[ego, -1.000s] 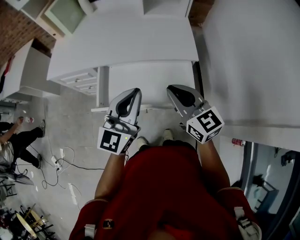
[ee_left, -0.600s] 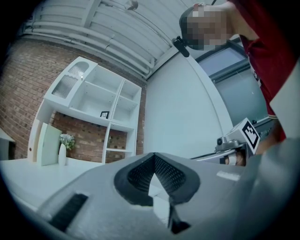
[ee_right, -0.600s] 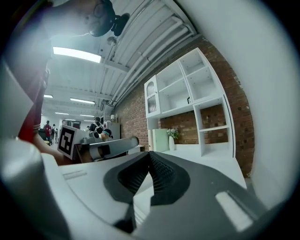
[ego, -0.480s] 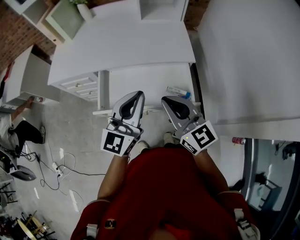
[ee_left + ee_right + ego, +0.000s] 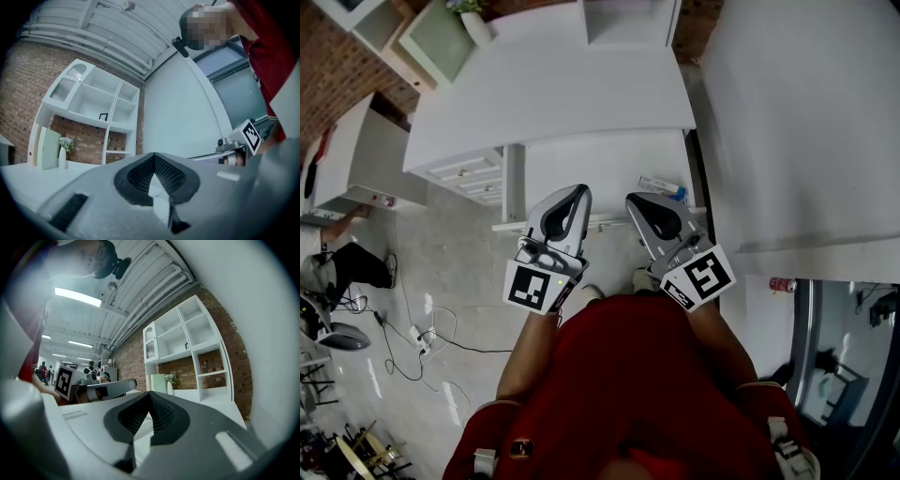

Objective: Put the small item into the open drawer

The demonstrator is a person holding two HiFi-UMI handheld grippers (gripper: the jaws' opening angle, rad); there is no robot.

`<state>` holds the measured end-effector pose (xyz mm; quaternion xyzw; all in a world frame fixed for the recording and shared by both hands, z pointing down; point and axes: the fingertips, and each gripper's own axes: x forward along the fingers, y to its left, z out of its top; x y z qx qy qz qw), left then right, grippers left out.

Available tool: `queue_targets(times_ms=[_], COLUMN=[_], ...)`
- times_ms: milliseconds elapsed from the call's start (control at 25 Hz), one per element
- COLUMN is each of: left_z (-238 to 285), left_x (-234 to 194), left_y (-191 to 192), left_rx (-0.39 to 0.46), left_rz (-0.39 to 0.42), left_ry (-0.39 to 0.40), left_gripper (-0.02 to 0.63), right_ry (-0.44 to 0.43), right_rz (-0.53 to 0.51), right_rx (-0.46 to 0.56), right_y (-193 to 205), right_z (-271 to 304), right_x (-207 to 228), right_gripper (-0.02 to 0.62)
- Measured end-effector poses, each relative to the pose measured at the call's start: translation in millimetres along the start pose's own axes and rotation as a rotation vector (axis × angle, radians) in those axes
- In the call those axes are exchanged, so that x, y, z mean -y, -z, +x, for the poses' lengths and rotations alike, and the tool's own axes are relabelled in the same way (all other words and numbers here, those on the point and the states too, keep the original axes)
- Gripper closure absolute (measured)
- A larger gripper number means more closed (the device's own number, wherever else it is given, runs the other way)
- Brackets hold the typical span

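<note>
The small item [image 5: 661, 187], a white tube with a blue end, lies in the open white drawer [image 5: 581, 159] near its right side. My right gripper [image 5: 636, 200] is shut and empty over the drawer's front edge, just on my side of the tube and apart from it. To its left my left gripper [image 5: 578, 190] is also shut with nothing in it. In the left gripper view the left gripper [image 5: 153, 155] shows its jaws meeting at the tip. The right gripper [image 5: 150, 393] looks the same in the right gripper view.
The white desk top [image 5: 553, 84] lies beyond the drawer, with a plant vase [image 5: 473, 19] and shelving at its far end. A small drawer unit [image 5: 469, 169] stands under the desk's left side. A person [image 5: 347, 267] and cables [image 5: 422, 328] are on the floor at left.
My right gripper has drawn back toward me and a little to the left. The tube, unseen a second ago, now shows in the drawer. The left gripper has hardly moved.
</note>
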<state>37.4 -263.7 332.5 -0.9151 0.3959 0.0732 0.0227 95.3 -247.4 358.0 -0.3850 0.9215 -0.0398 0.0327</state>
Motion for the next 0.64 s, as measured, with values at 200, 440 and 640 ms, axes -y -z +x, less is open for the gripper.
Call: queue_targets(times_ms=[200, 440, 640], left_z=[0.6, 2.2, 3.4], left_x=[-2.2, -2.4, 0.8], left_y=[1.1, 2.7, 2.8], left_rx=[-0.002, -0.004, -0.002], left_rz=[0.001, -0.002, 0.001], left_ry=[0.001, 0.001, 0.004], left_gripper=[0.607, 0.607, 0.607], right_ry=[0.003, 0.013, 0.017], right_rz=[-0.003, -0.004, -0.010], right_rx=[0.003, -0.002, -0.004], right_y=[0.0, 2.3, 3.2], right_z=[1.3, -0.4, -3.7], right_x=[1.9, 6.4, 9.2], right_gripper=[0.584, 0.584, 0.584])
